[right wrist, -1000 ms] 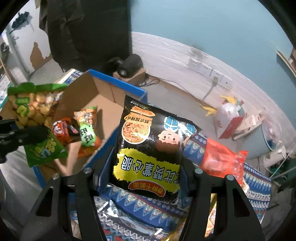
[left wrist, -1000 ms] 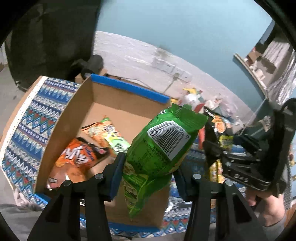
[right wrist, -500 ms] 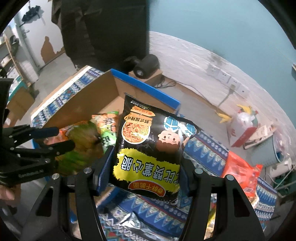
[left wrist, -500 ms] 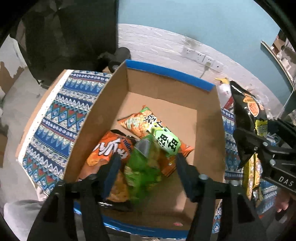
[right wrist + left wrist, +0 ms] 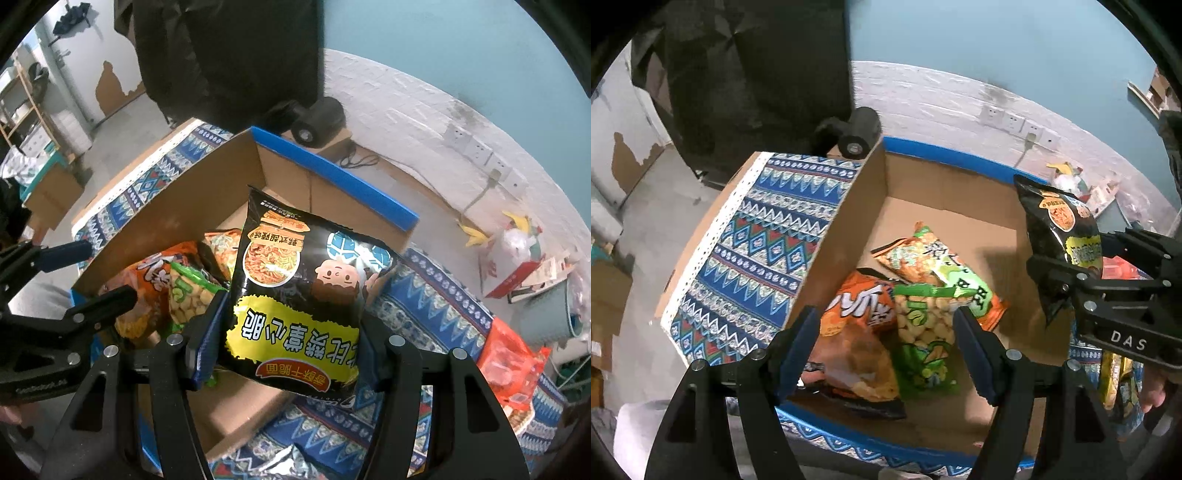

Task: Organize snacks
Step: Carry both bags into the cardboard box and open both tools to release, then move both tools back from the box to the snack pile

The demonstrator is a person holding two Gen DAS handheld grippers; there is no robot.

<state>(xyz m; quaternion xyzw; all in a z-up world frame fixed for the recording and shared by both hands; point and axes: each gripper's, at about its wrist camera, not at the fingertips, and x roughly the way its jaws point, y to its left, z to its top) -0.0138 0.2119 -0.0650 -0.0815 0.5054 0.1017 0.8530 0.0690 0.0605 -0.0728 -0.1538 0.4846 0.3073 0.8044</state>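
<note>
My left gripper (image 5: 882,343) had just been opening its jaws; the green snack bag (image 5: 923,339) lay free in the cardboard box (image 5: 846,236). My right gripper (image 5: 291,343) clamped the black noodle packet (image 5: 303,291) above the box's right wall.

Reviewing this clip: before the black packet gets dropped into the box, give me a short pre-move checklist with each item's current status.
1. Right gripper shut on black noodle packet: ok.
2. Left gripper jaws have just been opening, clear of green snack bag: ok.
3. Green snack bag lying inside cardboard box: ok.
4. Bare box floor on the right for another packet: ok.
5. Black noodle packet fully over the box: cannot tell.
</note>
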